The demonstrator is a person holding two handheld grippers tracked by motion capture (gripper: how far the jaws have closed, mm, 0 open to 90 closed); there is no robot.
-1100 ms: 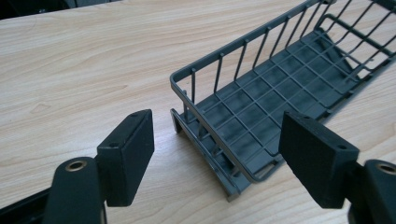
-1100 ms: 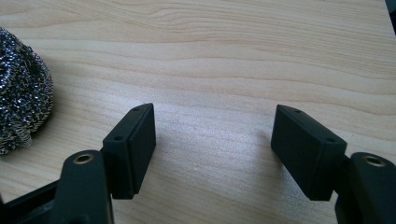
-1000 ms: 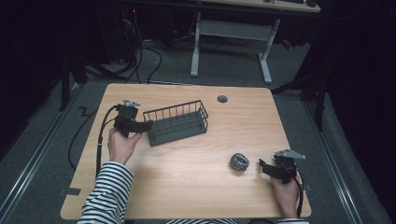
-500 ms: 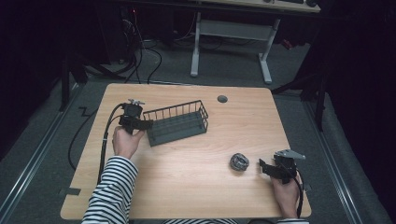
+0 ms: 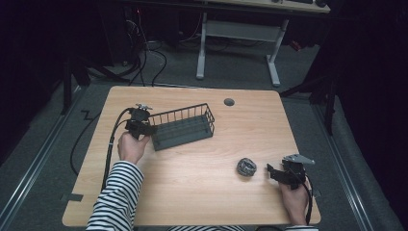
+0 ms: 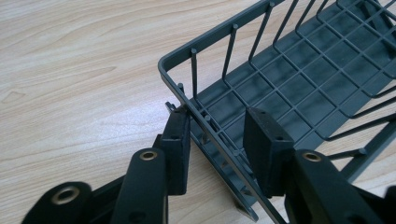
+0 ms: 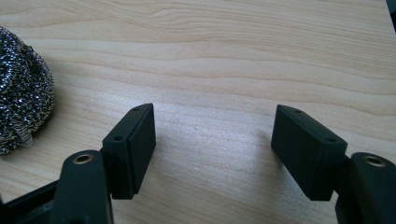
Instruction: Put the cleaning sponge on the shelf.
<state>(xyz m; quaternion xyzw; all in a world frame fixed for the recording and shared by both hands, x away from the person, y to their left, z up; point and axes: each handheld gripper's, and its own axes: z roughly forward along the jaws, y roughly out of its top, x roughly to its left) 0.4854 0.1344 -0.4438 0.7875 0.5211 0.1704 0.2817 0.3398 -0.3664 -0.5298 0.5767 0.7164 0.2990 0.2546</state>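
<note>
A dark wire basket (image 5: 183,127) lies on the wooden table (image 5: 240,130), left of centre. My left gripper (image 5: 149,129) is at the basket's left end. In the left gripper view its jaws (image 6: 217,116) straddle the basket's end wall (image 6: 210,37). They have just been closing and now pinch the rim, one pad outside and one inside. A steel wool scrubber (image 5: 246,167) sits at the front right. My right gripper (image 5: 270,171) rests just right of it, open, with bare table between its pads (image 7: 215,112). The scrubber (image 7: 21,84) lies off its left jaw.
A round cable grommet (image 5: 229,102) is set in the table near its far edge. The left gripper's cable (image 5: 113,144) loops over the table's left side. Desk legs and cables stand on the floor beyond the table.
The left gripper's jaws have closed on the basket's end wall, and the hand has barely shifted. The right gripper and the scrubber have not moved.
</note>
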